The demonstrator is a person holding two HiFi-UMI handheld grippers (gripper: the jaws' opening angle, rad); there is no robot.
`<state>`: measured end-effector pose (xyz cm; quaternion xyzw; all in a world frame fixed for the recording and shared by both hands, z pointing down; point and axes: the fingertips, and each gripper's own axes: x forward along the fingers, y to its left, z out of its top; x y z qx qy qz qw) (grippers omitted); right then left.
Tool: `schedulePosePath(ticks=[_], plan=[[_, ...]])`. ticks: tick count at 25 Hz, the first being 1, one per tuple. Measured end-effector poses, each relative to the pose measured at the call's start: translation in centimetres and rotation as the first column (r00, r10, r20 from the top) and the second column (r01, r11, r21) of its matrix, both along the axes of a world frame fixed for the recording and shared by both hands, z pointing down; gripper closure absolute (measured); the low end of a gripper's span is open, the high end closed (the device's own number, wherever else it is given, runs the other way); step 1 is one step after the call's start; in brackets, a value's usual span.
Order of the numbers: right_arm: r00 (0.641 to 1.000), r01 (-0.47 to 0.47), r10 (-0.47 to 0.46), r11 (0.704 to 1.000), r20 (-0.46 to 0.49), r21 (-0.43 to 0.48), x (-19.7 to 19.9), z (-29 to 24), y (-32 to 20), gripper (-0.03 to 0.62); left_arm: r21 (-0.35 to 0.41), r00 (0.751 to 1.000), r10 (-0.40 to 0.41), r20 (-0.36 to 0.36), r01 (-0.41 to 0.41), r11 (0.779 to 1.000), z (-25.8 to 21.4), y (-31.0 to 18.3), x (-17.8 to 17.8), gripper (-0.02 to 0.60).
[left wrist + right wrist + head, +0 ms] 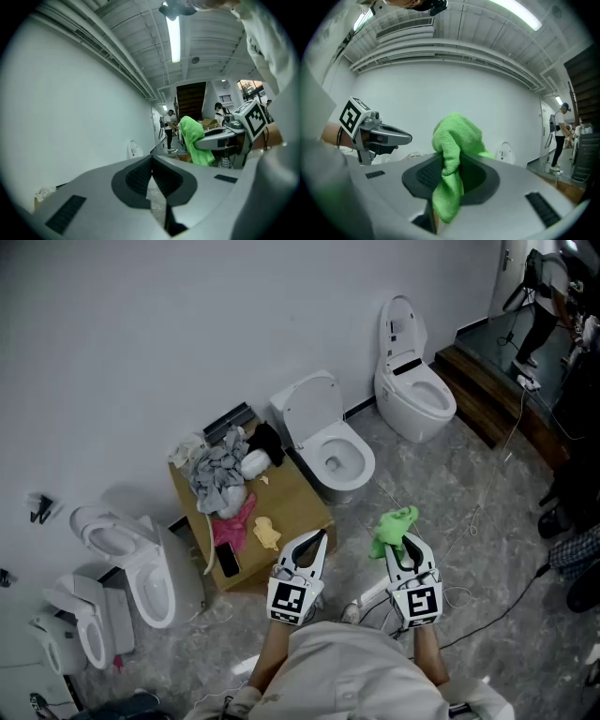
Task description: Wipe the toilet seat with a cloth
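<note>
A bright green cloth [393,524] is clamped in my right gripper [406,542], held up in the air over the grey floor. In the right gripper view the green cloth [451,154] bunches up between the dark pads [423,174] and hangs down behind them. My left gripper [322,538] is level beside it, shut and holding nothing; its pads [139,177] meet at the tip. A white toilet [337,457] with its lid raised stands just ahead of both grippers. Each gripper view shows the other gripper, and the cloth [193,139] in the left one.
A brown box [289,500] left of that toilet carries crumpled clothes [218,472], a pink rag [232,521], a yellow rag [266,534] and a phone [228,560]. More toilets stand at back right [413,388] and at left [141,568]. A dark step [487,390] and cables lie right.
</note>
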<state>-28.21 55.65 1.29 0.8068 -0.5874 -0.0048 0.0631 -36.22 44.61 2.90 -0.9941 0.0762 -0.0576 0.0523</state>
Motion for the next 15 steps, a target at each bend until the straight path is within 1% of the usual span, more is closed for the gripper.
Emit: schedulePosePath(ticks=[3,7,15], plan=[[1.000,-0.008,0.008,1.000,0.010,0.019,1.6,1.3,0.0,0.497,-0.001,1.000,0.004,0.004,-0.004,1.000,-0.1,0.2,0.7,0.569],[1.000,0.012,-0.012,1.000,0.006,0.014,2.3,0.9,-0.7,0.497,0.002,1.000,0.004,0.006,-0.005,1.000,0.0,0.0,1.9,0.569],[1.000,-0.008,0.007,1.000,0.019,0.004,5.9,2.1,-2.7,0.497,0.009,1.000,0.014,0.011,-0.014,1.000,0.7,-2.3,5.5,0.569]])
